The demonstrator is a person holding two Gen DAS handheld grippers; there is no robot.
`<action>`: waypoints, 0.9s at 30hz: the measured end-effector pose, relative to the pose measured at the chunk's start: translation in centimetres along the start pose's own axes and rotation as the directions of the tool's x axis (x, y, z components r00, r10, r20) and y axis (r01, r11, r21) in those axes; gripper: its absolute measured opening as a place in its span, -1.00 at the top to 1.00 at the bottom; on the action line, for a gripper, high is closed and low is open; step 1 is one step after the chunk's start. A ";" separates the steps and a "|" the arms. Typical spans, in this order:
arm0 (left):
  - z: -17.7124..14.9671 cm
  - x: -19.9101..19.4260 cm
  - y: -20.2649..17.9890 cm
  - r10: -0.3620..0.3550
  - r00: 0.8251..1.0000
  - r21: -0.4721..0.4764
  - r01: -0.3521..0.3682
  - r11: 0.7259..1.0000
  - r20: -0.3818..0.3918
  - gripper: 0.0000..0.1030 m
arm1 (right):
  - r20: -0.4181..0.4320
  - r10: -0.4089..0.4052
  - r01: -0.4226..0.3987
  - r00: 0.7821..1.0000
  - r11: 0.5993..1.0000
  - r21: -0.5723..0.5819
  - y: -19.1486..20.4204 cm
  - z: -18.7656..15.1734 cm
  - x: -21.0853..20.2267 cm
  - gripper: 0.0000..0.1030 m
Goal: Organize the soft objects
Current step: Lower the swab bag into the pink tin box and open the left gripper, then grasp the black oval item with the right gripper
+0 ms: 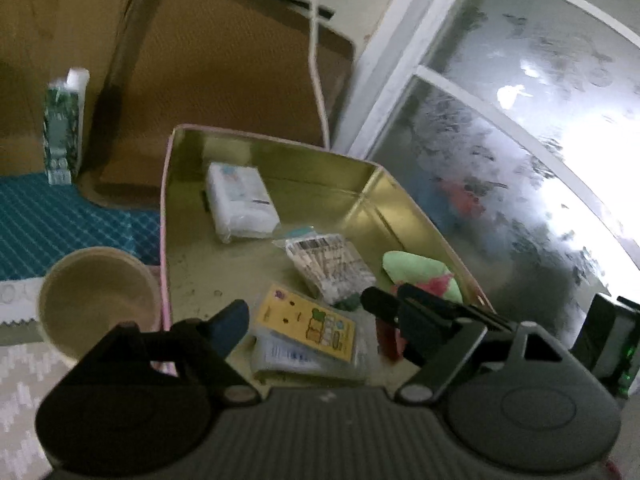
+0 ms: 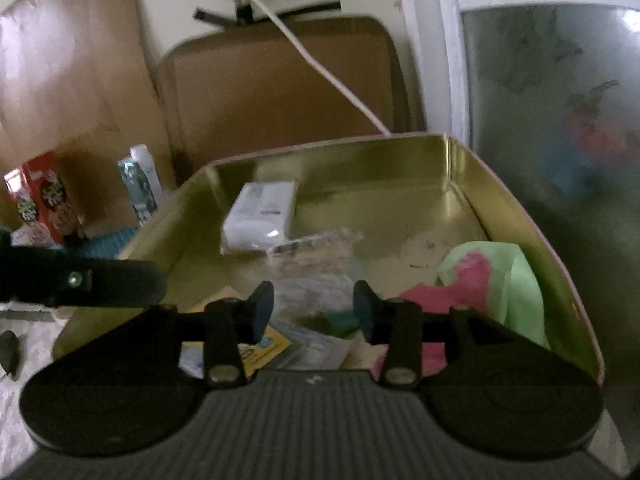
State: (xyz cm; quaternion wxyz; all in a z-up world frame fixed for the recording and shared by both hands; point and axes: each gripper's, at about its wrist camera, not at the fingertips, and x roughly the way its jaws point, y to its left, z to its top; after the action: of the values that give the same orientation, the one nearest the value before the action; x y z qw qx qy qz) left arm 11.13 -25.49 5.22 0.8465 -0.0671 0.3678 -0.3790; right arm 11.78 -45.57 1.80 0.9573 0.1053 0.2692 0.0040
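Observation:
A gold metal tin (image 1: 352, 178) (image 2: 516, 216) holds the objects. Inside lie a white tissue pack (image 1: 240, 204) (image 2: 260, 216), a clear bag of wooden pegs (image 1: 330, 266) (image 2: 316, 264), a yellow sticker pack (image 1: 308, 328) (image 2: 264, 346) and a green and pink soft cloth (image 1: 420, 274) (image 2: 492, 280) at the right wall. My left gripper (image 1: 304, 312) is open and empty above the tin's near edge, over the sticker pack. My right gripper (image 2: 314, 312) is open and empty above the tin's near side, left of the cloth.
A beige paper cup (image 1: 96, 304) stands left of the tin. A green carton (image 1: 64, 128) (image 2: 140, 184) and a red snack box (image 2: 42, 200) stand at the back left. A brown board (image 1: 224, 60) leans behind, with a white cable (image 1: 316, 60). A frosted window (image 1: 520, 140) is right.

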 end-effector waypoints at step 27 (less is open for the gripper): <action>-15.5 -21.5 20.1 0.405 0.897 -0.288 -0.346 0.893 0.179 -0.54 | -0.172 0.464 -0.491 0.869 0.770 -0.408 21.9 -6.7 -1.6 -0.01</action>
State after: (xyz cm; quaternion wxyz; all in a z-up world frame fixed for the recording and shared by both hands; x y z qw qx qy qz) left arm 3.08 6.04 -1.55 0.9260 -0.1441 0.3162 -0.1476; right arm 8.06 -22.92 1.54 0.9145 -0.0484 0.2546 0.3107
